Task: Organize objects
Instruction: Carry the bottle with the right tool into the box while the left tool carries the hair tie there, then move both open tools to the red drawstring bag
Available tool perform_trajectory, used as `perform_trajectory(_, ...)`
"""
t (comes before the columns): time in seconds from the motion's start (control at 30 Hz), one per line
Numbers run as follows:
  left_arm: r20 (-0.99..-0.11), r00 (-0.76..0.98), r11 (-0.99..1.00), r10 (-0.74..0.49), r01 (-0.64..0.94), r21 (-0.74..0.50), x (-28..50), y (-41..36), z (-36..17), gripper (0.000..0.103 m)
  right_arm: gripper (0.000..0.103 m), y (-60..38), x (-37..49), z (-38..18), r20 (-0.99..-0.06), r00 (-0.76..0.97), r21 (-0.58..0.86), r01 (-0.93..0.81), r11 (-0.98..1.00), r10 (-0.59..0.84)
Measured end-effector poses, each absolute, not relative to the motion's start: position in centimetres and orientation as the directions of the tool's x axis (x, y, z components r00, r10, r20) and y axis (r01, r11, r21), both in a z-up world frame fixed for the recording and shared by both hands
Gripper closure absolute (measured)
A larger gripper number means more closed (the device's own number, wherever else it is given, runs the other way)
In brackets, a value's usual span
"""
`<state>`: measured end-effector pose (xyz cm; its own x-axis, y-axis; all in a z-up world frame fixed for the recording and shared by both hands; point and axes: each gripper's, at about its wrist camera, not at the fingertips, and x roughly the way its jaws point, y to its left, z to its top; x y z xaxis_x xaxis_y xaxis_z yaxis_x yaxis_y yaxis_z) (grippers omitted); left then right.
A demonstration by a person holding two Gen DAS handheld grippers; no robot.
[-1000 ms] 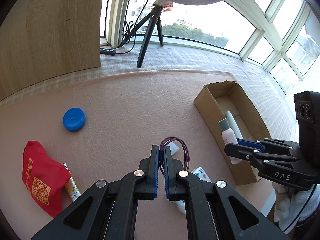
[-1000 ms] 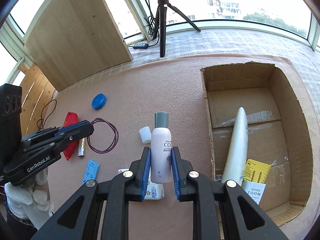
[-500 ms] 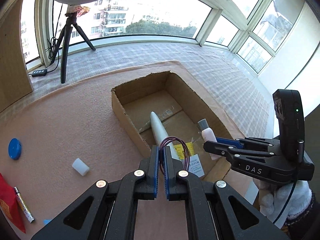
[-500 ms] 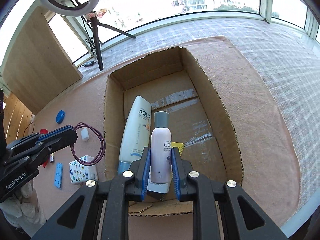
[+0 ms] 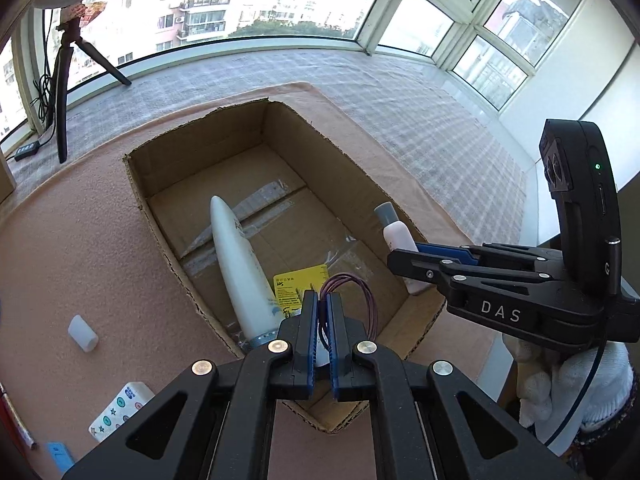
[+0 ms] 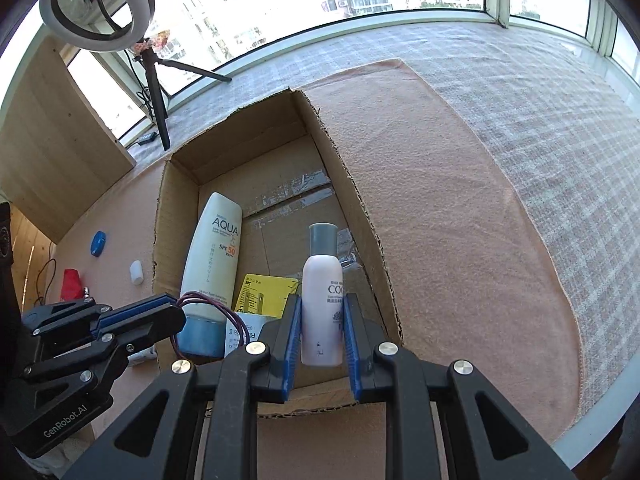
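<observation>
An open cardboard box (image 5: 152, 216) (image 6: 172, 216) lies on the pink mat. Inside it rest a white AQUA sunscreen tube (image 5: 236, 264) (image 6: 214, 256) and a yellow card (image 5: 298, 286) (image 6: 264, 294). My left gripper (image 5: 323, 304) (image 6: 176, 314) is shut on a purple cord loop (image 5: 360, 292) (image 6: 216, 308), which hangs over the box's near end. My right gripper (image 6: 320, 312) (image 5: 404, 254) is shut on a pale pink bottle with a grey cap (image 6: 322, 288) (image 5: 394, 236), held over the box's right side.
On the mat left of the box lie a small white cap (image 5: 83, 333) (image 6: 136, 273), a white tissue pack (image 5: 120, 406), a blue lid (image 6: 98, 243) and a red pouch (image 6: 72, 284). A ring light on a tripod (image 6: 156, 92) and a wooden board (image 6: 60, 152) stand at the back.
Both grippers have moved further over the box with their loads. The cord loop now hangs above the box's near end and the pink bottle sits lower on the right side.
</observation>
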<state>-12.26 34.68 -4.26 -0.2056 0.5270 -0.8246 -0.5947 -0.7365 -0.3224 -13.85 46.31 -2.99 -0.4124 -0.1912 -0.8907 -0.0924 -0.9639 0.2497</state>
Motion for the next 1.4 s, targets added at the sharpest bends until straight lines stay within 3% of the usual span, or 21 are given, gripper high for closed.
perform_trajectory(0.2,-0.831,-0.192,-0.739,0.522,-0.588,-0.328,-12.1,34.7,-4.4,0.092,0.074,46.2,-13.8,-2.5,-0.883,-0.428,0.258,-0.097,-0.961,-0.193)
perform_trajectory(0.47,-0.83,-0.217,-0.768,0.514,-0.548,-0.332,-11.8,32.3,-4.1,0.092,0.073,45.0,-13.9,-2.4,-0.874,-0.424,0.295,-0.078,-0.952,-0.236)
perform_trajectory(1.07,-0.829,-0.389,-0.898,0.403,-0.343,-0.276,-10.6,17.0,-2.3,0.092,0.065,33.3,-15.0,-0.5,-0.861,-0.396,0.291,0.132,-0.947,-0.32)
perform_trajectory(1.17,-0.835,-0.414,-0.922,0.363,-0.288,-0.258,-10.4,13.5,-2.4,0.08,0.062,30.7,-15.3,-0.3,-0.862,-0.382,0.288,0.173,-0.942,-0.334)
perform_trajectory(1.23,-0.837,-0.435,-0.939,0.331,-0.243,-0.245,-10.2,11.0,-2.4,0.06,0.053,28.9,-15.4,-0.1,-0.861,-0.378,0.285,0.2,-0.938,-0.342)
perform_trajectory(1.27,-0.837,-0.445,-0.945,0.317,-0.223,-0.24,-10.0,9.8,-2.4,0.057,0.048,27.9,-15.5,0.1,-0.859,-0.378,0.281,0.215,-0.935,-0.345)
perform_trajectory(1.4,-0.838,-0.476,-0.964,0.267,-0.15,-0.222,-9.5,5.1,-2.3,0.038,0.046,24.0,-15.8,0.2,-0.861,-0.362,0.267,0.273,-0.924,-0.356)
